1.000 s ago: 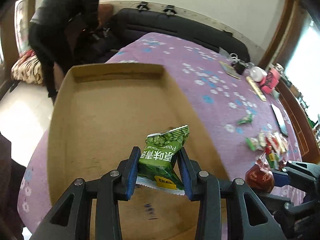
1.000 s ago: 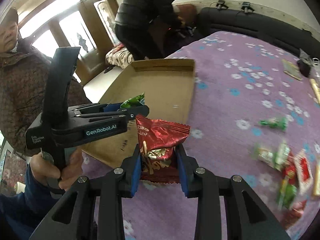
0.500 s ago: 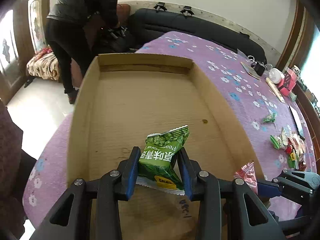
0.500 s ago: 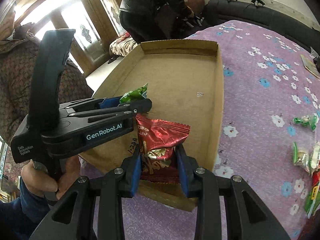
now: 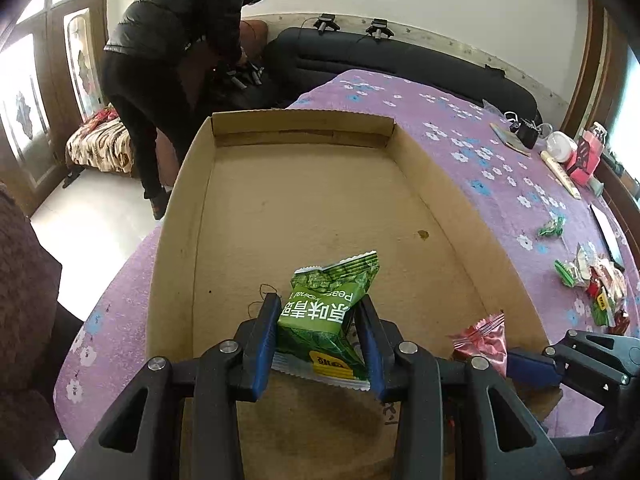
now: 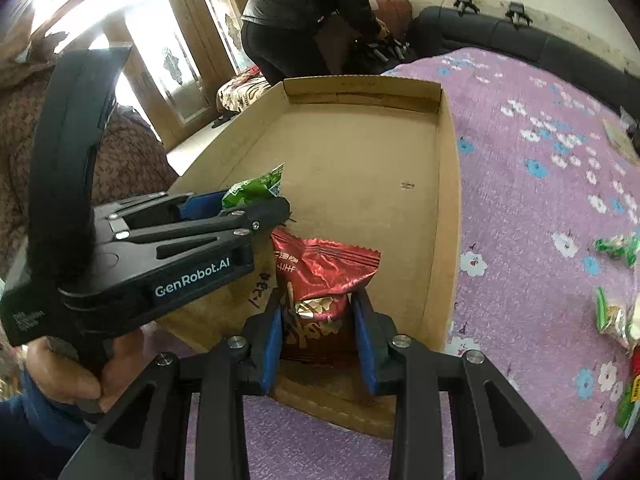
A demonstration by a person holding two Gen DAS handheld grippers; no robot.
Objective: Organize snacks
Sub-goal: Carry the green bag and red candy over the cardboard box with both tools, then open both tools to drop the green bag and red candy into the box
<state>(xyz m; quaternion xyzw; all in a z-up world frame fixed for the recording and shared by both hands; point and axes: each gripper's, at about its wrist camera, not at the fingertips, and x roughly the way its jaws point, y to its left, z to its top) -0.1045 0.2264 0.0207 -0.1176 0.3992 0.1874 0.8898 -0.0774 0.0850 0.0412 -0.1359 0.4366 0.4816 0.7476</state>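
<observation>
My left gripper (image 5: 318,312) is shut on a green snack packet (image 5: 326,316) and holds it over the near end of a shallow cardboard box (image 5: 436,184). My right gripper (image 6: 316,308) is shut on a red snack packet (image 6: 320,276) just inside the box's (image 6: 448,184) near right corner. In the right wrist view the left gripper (image 6: 276,204) sits at the left, with the green packet (image 6: 256,186) poking out past its tip. The red packet (image 5: 482,338) shows at the lower right of the left wrist view. The box floor is bare.
The box rests on a purple flowered cloth (image 5: 472,148). A pile of loose snacks (image 5: 592,280) lies on the cloth to the right, also seen as snacks (image 6: 616,280) in the right wrist view. A person in black (image 5: 180,52) bends over a dark sofa (image 5: 400,60) behind.
Both grippers have moved forward and down over the box with their packets still gripped. The red packet has gone from outside the box's near edge to inside its corner.
</observation>
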